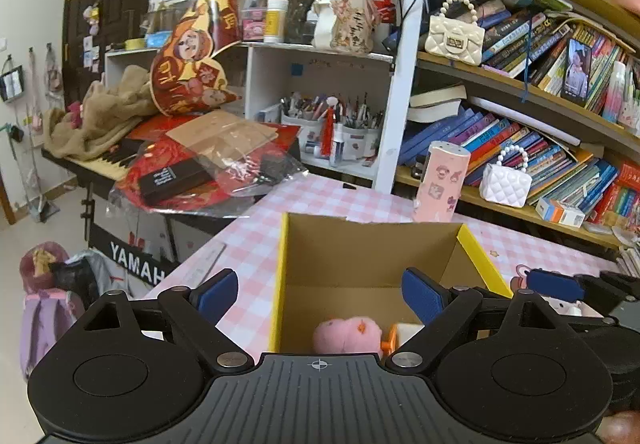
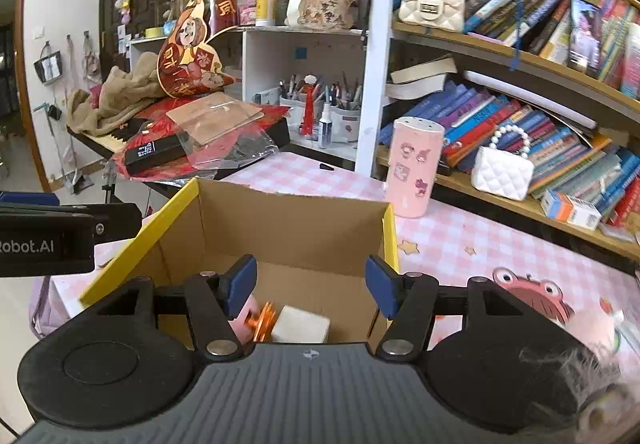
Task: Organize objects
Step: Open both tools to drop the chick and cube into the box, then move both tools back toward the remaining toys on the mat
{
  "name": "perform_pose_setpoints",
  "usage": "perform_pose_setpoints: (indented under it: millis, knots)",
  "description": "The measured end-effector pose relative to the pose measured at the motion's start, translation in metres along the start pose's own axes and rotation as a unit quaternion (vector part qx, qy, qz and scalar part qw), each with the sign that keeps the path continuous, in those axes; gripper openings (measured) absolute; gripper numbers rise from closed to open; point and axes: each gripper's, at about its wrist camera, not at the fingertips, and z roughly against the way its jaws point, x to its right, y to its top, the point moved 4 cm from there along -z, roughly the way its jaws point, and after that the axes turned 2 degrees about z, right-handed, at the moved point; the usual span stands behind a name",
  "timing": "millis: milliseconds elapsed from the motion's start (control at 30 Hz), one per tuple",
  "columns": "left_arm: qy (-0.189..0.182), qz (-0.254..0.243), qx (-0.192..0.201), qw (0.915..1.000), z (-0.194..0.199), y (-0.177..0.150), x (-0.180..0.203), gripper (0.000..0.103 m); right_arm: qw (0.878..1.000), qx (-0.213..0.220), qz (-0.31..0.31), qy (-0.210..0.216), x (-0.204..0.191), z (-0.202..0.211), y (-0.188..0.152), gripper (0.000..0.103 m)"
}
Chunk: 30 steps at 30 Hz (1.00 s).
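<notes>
Cardboard box (image 2: 280, 228) on pink checked tablecloth (image 2: 460, 244), bookshelves (image 2: 540, 84) behind

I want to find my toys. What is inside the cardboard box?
Inside the cardboard box lie a pink plush toy, an orange wheel-like piece and a white block. The right tool hides the near floor, so more may be there.
</notes>
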Motion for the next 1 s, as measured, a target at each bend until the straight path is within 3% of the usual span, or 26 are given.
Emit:
perform_pose_setpoints:
  millis: [167, 367, 733, 1000]
  knots:
    - [-0.002, 0.012, -0.001, 0.9999, 0.019, -0.016, -0.006, 0.091, 1.000, -0.001, -0.007, -0.012, -0.010, 0.023, -0.019, 0.062]
    - [0.001, 0.008, -0.020, 0.9998, 0.035, -0.041, -0.012, 0.091, 0.999, -0.031, -0.018, -0.033, -0.019, 0.044, -0.051, 0.062]
    - [-0.002, -0.024, -0.063, 0.9977, 0.072, -0.093, -0.013, 0.091, 0.995, -0.072, -0.038, -0.051, -0.040, 0.090, -0.106, 0.065]
    - [-0.022, -0.040, -0.084, 0.9954, 0.089, -0.111, -0.011, 0.091, 0.991, -0.088, -0.065, -0.074, -0.041, 0.117, -0.128, 0.069]
